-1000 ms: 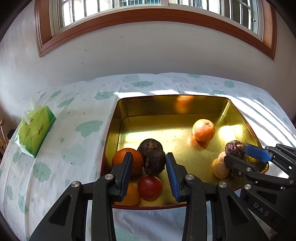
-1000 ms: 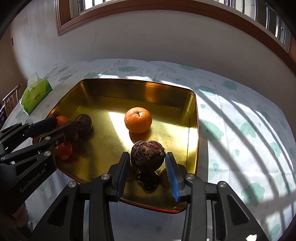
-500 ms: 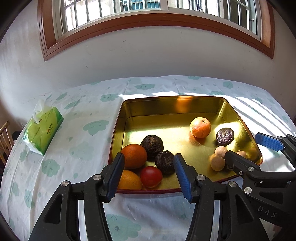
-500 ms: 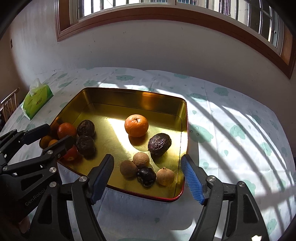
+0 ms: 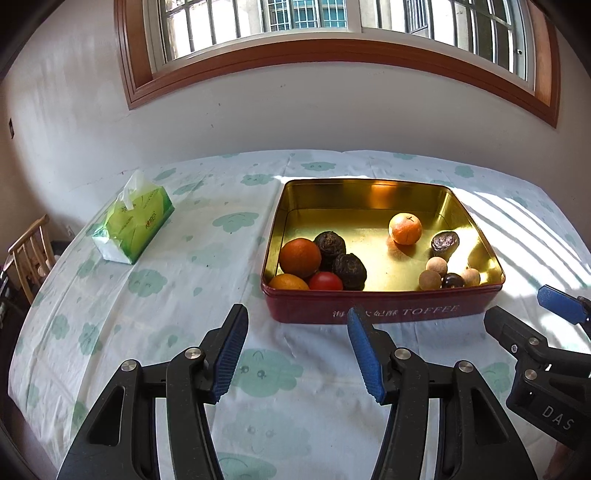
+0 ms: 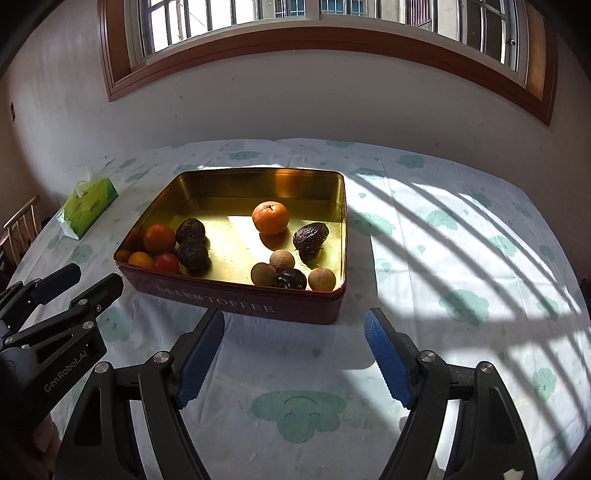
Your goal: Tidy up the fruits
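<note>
Sunlight from a barred window point(image 5: 306, 22) is striping a surface point(image 6: 461, 258) draped in a cloud-printed cloth, with a red tin point(image 6: 236, 295) lettered TOFFEE sitting on it as the landmark. Both grippers are hovering over the cloth on the near side of the tin, pointing toward it. The left gripper point(image 5: 297, 354) is spreading its blue-padded fingers point(image 5: 227, 356) wide with nothing between them; the right gripper point(image 6: 293, 356) is likewise gaping, released and empty, off the tin's near right corner.

Inside the tin, the fruits are lying in groups: oranges point(image 5: 300, 257), a red tomato point(image 5: 325, 281) and two dark wrinkled fruits point(image 5: 349, 271) are crowding its near left corner, a lone orange point(image 6: 270, 218) is sitting mid-tin, a dark shrivelled fruit point(image 6: 311, 236) is lying to its right, and small tan balls point(image 6: 282, 260) with one black fruit point(image 6: 291, 278) are bunching by the near right wall. The tin's front wall is cutting off the lower parts of the nearest fruits, and what kind the dark ones are is hard to make out.

A green tissue pack point(image 5: 135, 225) is lying well left of the tin.
</note>
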Motion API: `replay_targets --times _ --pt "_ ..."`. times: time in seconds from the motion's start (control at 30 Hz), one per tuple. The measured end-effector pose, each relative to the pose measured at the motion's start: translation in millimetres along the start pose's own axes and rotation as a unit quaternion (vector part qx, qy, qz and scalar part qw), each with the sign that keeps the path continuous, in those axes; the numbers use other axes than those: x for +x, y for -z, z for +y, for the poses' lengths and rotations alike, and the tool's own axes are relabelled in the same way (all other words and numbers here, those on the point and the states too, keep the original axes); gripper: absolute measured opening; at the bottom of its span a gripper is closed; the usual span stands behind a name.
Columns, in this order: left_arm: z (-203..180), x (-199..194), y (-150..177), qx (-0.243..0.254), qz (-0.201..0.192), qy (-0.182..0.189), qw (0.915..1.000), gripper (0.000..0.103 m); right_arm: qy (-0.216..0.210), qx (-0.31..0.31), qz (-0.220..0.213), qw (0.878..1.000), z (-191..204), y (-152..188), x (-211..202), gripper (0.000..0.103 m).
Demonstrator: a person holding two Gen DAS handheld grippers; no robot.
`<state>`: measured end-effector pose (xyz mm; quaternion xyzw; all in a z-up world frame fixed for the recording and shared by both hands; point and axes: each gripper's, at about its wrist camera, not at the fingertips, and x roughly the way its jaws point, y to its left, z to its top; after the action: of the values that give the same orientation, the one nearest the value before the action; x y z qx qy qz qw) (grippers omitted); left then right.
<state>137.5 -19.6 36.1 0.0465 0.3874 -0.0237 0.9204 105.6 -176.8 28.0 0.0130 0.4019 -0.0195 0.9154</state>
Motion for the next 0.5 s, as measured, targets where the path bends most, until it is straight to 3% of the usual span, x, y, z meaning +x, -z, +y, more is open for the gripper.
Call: replay_targets --times 0.5 --pt "6.4 -18.4 33.0 -0.016 0.018 -0.003 0.9997 0.057 0.0 -0.008 -0.009 1.0 9.8 33.7 -25.2 0.076"
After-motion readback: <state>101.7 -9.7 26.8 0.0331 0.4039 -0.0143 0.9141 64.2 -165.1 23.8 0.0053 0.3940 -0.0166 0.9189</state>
